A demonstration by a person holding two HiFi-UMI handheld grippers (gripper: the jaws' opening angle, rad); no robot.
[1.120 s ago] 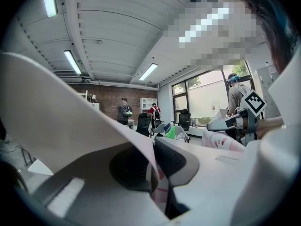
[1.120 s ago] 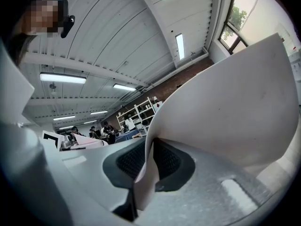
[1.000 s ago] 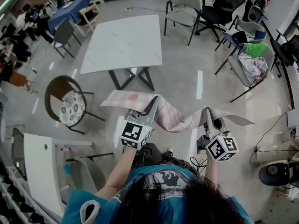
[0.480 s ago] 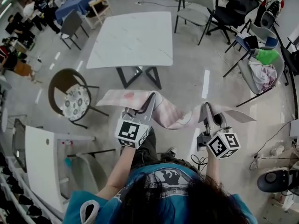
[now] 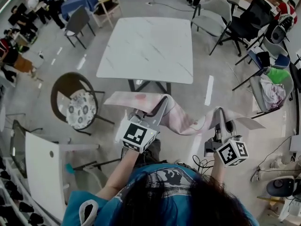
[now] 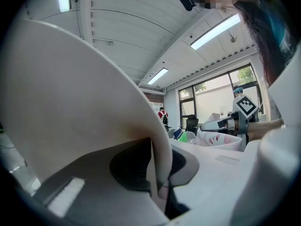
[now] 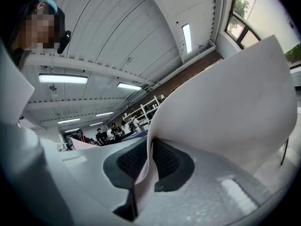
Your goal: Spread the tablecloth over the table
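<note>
Hanging in the air short of the white worktop's (image 5: 148, 48) near edge, the tablecloth (image 5: 184, 121) sags between the left tongs (image 5: 162, 107), clamped on one end, and the right tongs (image 5: 221, 116), whose jaws are closing on the other end.

The tablecloth (image 5: 181, 119) is seen as a thin, pliable sheet, matt and pale on its back and pink-printed on its face; whether it is cloth or plastic cannot be told. The bench (image 5: 148, 48) is topped in smooth, white, marble-veined material and carried on dark metal legs. The left hand-held gripper (image 5: 162, 103) is formed of matt grey plastic, with dark matt pads (image 6: 131, 166).
</note>
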